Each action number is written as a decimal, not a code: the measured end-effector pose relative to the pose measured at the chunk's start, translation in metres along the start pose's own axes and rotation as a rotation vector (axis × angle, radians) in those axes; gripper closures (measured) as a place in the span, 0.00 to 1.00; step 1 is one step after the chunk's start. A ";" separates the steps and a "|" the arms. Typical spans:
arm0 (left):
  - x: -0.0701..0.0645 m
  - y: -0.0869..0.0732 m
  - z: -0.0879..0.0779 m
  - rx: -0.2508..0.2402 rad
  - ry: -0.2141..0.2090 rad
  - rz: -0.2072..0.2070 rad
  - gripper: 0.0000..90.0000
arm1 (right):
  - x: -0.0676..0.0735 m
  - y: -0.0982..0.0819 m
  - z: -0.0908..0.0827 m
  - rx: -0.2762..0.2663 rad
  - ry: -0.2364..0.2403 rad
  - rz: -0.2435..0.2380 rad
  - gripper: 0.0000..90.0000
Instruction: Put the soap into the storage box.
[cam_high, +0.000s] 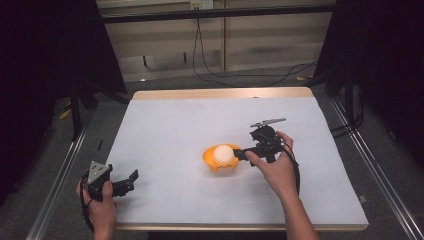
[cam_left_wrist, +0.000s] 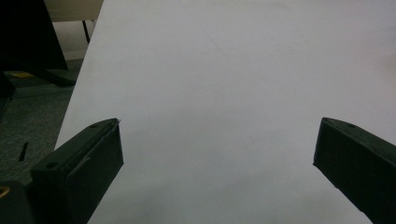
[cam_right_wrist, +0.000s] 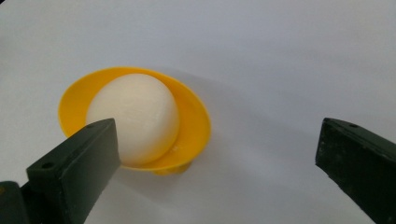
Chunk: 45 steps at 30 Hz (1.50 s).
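Observation:
A yellow bowl (cam_high: 207, 156) sits near the middle of the white-covered table (cam_high: 170, 125) and holds a white egg-shaped ball (cam_high: 223, 153). My right gripper (cam_high: 245, 147) is just to the right of the bowl, open, with its jaws pointing left at it. In the right gripper view the bowl (cam_right_wrist: 196, 116) and the ball (cam_right_wrist: 135, 112) lie close ahead. The left jaw overlaps the ball's near side, and nothing is between the jaws of the right gripper (cam_right_wrist: 217, 137). My left gripper (cam_high: 129, 182) rests open at the table's near left corner. In its own view the left gripper (cam_left_wrist: 218, 140) has bare white cover between its jaws.
The table's wooden back edge (cam_high: 220, 93) and metal side rails (cam_high: 55, 185) bound the surface. Cables (cam_high: 210, 70) lie on the floor behind the table. Dark curtains stand on both sides.

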<state>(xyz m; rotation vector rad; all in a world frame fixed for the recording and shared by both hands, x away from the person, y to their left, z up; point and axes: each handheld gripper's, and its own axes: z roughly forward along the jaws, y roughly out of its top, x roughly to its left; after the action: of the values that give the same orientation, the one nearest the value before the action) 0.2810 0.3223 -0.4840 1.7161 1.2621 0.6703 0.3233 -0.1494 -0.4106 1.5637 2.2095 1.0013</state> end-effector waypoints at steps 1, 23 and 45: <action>0.000 0.000 0.000 0.000 0.000 0.001 0.01 | -0.003 -0.002 -0.002 -0.007 -0.003 0.005 0.00; 0.000 0.000 0.000 0.000 0.004 0.010 0.02 | -0.056 -0.042 -0.030 -0.058 -0.084 0.083 0.00; -0.001 0.000 0.000 -0.003 0.007 0.011 0.02 | -0.108 -0.089 -0.059 -0.073 -0.170 0.160 0.00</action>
<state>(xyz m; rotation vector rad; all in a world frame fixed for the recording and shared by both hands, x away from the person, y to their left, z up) 0.2800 0.3212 -0.4839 1.7208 1.2568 0.6847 0.2673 -0.2866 -0.4453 1.7447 1.9401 0.9419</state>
